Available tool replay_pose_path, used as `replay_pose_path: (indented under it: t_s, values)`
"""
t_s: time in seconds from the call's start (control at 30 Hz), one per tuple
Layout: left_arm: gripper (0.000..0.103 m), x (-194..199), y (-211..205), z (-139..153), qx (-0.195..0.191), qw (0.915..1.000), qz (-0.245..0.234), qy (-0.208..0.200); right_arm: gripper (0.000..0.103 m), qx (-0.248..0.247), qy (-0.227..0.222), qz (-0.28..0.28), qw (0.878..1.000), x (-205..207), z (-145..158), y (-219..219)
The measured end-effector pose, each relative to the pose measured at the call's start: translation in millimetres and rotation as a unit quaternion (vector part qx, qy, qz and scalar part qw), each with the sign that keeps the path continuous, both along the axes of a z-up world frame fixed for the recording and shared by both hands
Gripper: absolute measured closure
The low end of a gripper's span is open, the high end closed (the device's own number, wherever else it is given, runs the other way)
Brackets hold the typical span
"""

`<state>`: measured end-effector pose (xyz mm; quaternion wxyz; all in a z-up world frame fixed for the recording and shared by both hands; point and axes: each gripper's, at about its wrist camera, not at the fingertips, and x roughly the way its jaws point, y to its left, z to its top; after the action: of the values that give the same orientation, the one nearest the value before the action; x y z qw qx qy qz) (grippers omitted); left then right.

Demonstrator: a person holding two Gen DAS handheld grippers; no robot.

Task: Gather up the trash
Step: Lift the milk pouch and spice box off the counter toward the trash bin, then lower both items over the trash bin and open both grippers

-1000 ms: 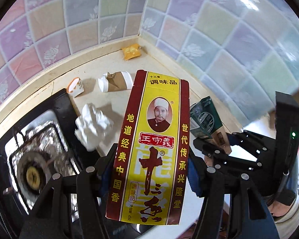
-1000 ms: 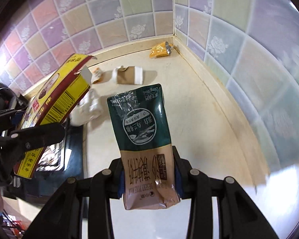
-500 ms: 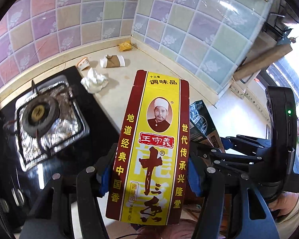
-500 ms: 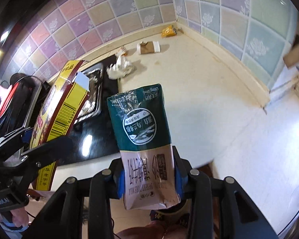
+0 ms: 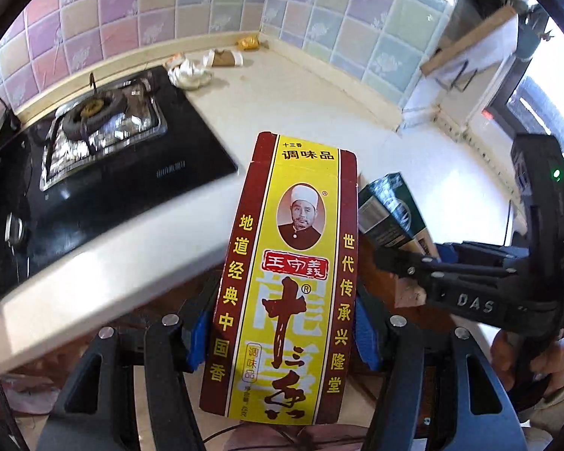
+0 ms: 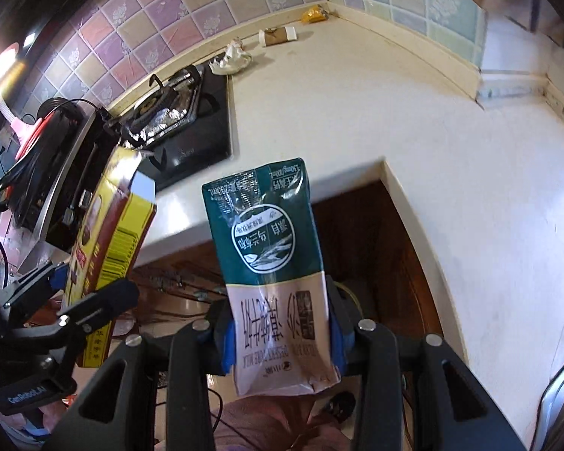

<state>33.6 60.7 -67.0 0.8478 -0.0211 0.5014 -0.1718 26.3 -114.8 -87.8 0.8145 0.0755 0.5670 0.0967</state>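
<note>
My left gripper [image 5: 282, 332] is shut on a yellow and red spice box [image 5: 287, 274], held upright beyond the counter's front edge. My right gripper [image 6: 282, 338] is shut on a green and beige milk pouch [image 6: 272, 263]. The pouch [image 5: 391, 210] and right gripper show at the right of the left wrist view; the spice box [image 6: 109, 248] shows at the left of the right wrist view. More trash lies far back on the counter: a crumpled white tissue [image 5: 188, 73], a brown paper cup [image 5: 223, 58], a yellow wrapper [image 5: 247, 42].
A black gas stove [image 5: 105, 150] with foil around the burner sits on the pale counter [image 5: 300, 105]. Tiled walls meet at the back corner. A dark wooden cabinet front [image 6: 361, 240] lies below the counter edge. Cables and a black appliance [image 6: 52, 139] are at the left.
Both grippers have pulled back from the counter with the box and pouch still held. The stove and remaining trash now look much farther away, and the cabinet front has come into view.
</note>
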Motion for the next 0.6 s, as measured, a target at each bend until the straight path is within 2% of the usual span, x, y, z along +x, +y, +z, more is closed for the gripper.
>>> replay_pose_path:
  t_s: [0.23,0.4,0.6]
  values:
    - [0.043,-39,-9,-58,0.008,0.9985,0.035,0.042,0.065,0.006,0.054,-0.001,0.999,-26,-59,-11]
    - [0.043,-53,-7,-105,0.012,0.9958,0.051,0.075,0.065,-0.003,0.084,0.002,0.996,-34,-103,-4]
    - [0.043,-53,-6,-181,0.018,0.9925,0.061,0.104,0.065,-0.015,0.103,-0.009,0.994,-29,-180,5]
